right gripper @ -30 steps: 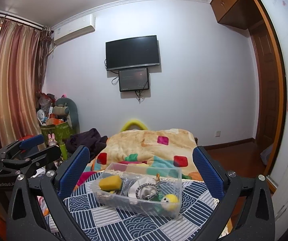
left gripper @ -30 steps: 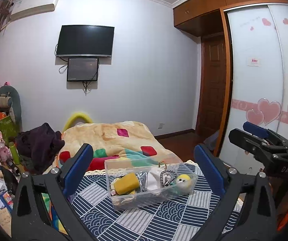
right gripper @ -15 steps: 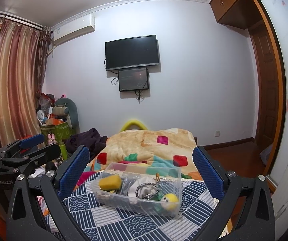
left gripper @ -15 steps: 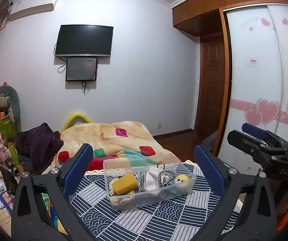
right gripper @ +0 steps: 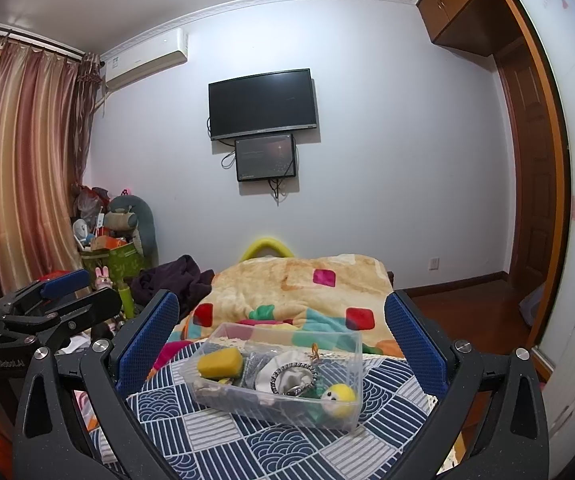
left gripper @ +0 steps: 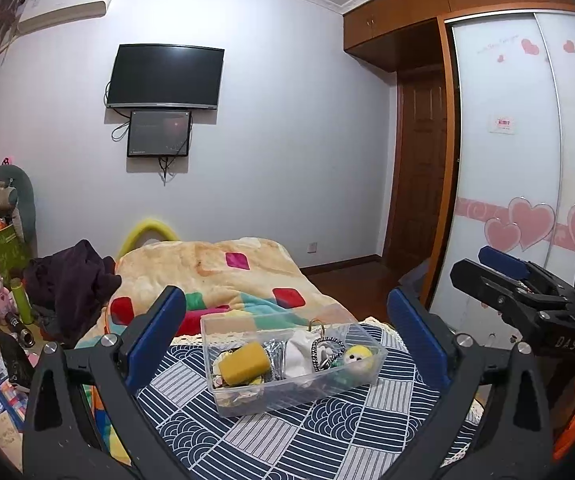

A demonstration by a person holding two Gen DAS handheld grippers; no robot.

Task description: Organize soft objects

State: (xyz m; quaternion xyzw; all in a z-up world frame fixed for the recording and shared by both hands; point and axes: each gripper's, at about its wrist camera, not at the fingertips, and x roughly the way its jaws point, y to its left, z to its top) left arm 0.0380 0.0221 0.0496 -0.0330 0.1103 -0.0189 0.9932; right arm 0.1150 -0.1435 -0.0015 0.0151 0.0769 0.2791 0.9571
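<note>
Two grippers, both spread wide, holding nothing. Left wrist: left gripper [left gripper: 285, 336] frames clear bin [left gripper: 293, 394] on blue cloth [left gripper: 287, 440]; sponge [left gripper: 246, 363], white sock [left gripper: 297, 354], yellow plush [left gripper: 357, 356] inside. Right wrist: right gripper [right gripper: 281, 332] above same bin [right gripper: 277, 402], sponge [right gripper: 220, 363] left, plush [right gripper: 340, 395] near right corner.

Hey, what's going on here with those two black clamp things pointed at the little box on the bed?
A person holds a gripper in each hand. The left gripper and the right gripper are both open and empty, hovering short of a clear plastic box on a blue-and-white patterned cloth. Inside the box lie a yellow sponge block, a white fabric piece, a small yellow round plush toy and other small bits. Nothing is grasped at this moment.
</note>
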